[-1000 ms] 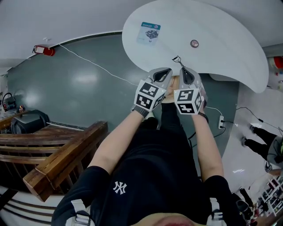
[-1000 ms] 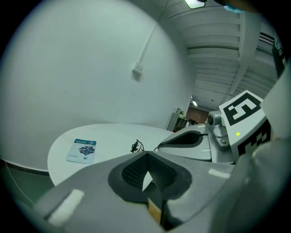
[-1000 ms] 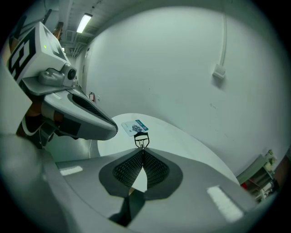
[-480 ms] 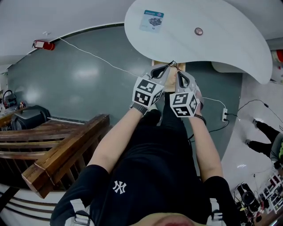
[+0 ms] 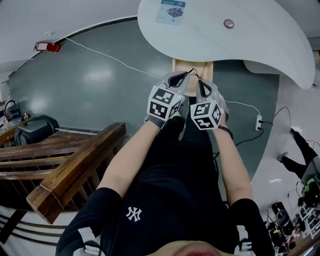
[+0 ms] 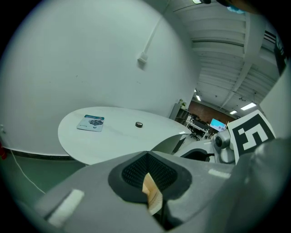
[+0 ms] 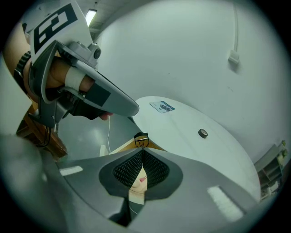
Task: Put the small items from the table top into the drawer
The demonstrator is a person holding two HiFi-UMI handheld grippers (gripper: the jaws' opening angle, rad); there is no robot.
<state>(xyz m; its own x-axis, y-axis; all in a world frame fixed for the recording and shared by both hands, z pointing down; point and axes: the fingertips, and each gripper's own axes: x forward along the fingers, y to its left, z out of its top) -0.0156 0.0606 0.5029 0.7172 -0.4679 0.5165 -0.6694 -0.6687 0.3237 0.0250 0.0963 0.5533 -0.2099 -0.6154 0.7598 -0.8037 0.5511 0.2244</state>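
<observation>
Our right claw (image 5: 199, 80) pinched a black clip (image 7: 142, 138) over the open drawer (image 5: 206, 67); our left claw (image 5: 185, 75) was closed. A card (image 5: 170, 10) and round item (image 5: 229, 23) waited on the table (image 5: 270, 45).

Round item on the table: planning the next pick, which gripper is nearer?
Right. The right gripper is short of the round item and slightly left of it; the left gripper is farther left.

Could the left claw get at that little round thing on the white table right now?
Probably not at once. The left claw seems shut on the drawer, and the round thing lies far back on the table. Nothing stands between, so once it lets go the way looks free.
</observation>
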